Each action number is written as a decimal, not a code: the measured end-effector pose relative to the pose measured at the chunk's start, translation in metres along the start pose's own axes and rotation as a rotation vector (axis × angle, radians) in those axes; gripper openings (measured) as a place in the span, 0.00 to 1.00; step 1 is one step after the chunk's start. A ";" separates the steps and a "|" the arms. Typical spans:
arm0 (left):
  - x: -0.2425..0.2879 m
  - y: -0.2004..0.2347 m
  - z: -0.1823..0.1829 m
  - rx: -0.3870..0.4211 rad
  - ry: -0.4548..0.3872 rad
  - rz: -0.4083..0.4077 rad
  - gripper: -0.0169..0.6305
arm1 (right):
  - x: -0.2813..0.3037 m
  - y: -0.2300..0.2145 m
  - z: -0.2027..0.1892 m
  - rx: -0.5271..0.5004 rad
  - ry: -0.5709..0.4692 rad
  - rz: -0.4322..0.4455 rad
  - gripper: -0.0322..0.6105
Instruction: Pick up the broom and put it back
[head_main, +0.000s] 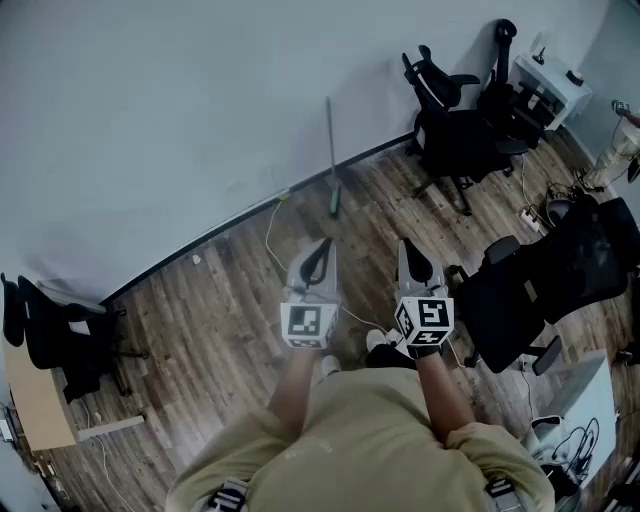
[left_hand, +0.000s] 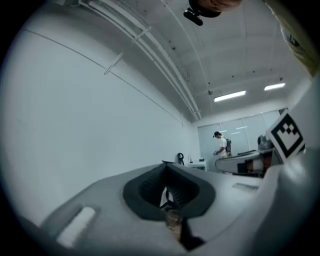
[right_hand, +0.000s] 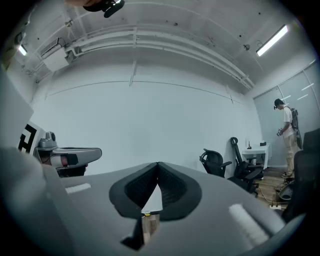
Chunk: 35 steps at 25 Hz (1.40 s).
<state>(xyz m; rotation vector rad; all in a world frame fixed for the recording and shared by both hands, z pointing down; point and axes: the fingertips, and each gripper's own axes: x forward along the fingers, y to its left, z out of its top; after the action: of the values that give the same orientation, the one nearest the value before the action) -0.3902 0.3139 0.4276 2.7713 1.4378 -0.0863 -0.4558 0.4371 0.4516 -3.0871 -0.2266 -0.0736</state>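
Broom (head_main: 331, 150) leans on wall, ahead of both grippers. Left gripper (head_main: 325, 248) and right gripper (head_main: 407, 250) pressed together, empty. Likely light, stiff; take mid-handle.

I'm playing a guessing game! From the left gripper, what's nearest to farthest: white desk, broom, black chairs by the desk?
1. Broom, against the wall just ahead of the left gripper.
2. Black chairs, farther right.
3. White desk, far right corner.

The broom (head_main: 332, 165) leans upright against the pale wall (head_main: 150, 120), its head on the wood floor (head_main: 220, 300). The left gripper (head_main: 320, 250) and right gripper (head_main: 412, 255) sit side by side, pointing toward it, well short of it. Black office chairs (head_main: 455, 140) stand at right
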 end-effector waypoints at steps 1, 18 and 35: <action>0.000 0.002 -0.009 -0.005 0.012 0.001 0.02 | 0.001 0.000 -0.001 0.010 -0.002 0.005 0.05; 0.147 -0.050 -0.051 -0.025 0.134 0.011 0.03 | 0.077 -0.187 -0.012 0.129 -0.025 0.011 0.05; 0.318 0.025 -0.118 -0.068 0.227 0.003 0.03 | 0.272 -0.208 -0.062 0.135 0.088 0.130 0.05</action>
<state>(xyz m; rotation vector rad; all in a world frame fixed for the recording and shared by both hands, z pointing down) -0.1828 0.5642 0.5269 2.8021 1.4505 0.2810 -0.2208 0.6794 0.5360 -2.9468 -0.0264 -0.1808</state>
